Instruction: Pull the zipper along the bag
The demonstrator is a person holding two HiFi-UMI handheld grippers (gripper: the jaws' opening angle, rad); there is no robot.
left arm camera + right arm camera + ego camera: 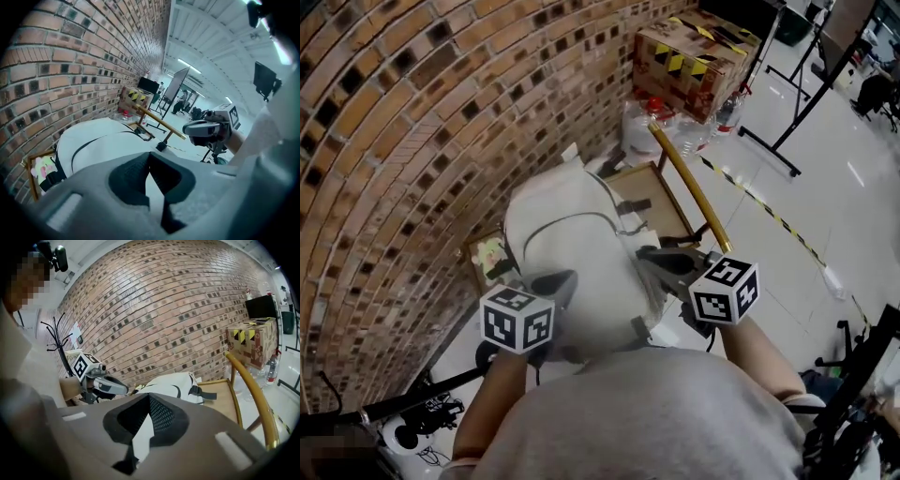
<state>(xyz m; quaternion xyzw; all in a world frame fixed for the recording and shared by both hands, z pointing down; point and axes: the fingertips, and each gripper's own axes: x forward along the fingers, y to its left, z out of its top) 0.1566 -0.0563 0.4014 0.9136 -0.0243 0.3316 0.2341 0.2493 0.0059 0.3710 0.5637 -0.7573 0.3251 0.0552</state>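
A white backpack (572, 244) lies on a wooden chair (661, 192) beside the brick wall. Its dark zipper line (581, 217) curves across the top panel. My left gripper (558, 279) hovers over the bag's near left end, its jaws shut with nothing between them. On the near right side my right gripper (652, 258) is also shut and empty, its tips pointing toward the bag. In the left gripper view the bag (103, 140) lies beyond the closed jaws (150, 157), with the right gripper (206, 127) off to the right. The right gripper view shows the bag (171, 380) past its jaws (149, 399), and the left gripper (110, 386).
The chair has a curved yellow armrest (689, 183) on its right. A cardboard box with yellow-black tape (689, 56) and plastic bottles (670, 117) stand behind it. A framed picture (487, 253) leans at the wall. Cables and a power strip (412, 431) lie on the floor at lower left.
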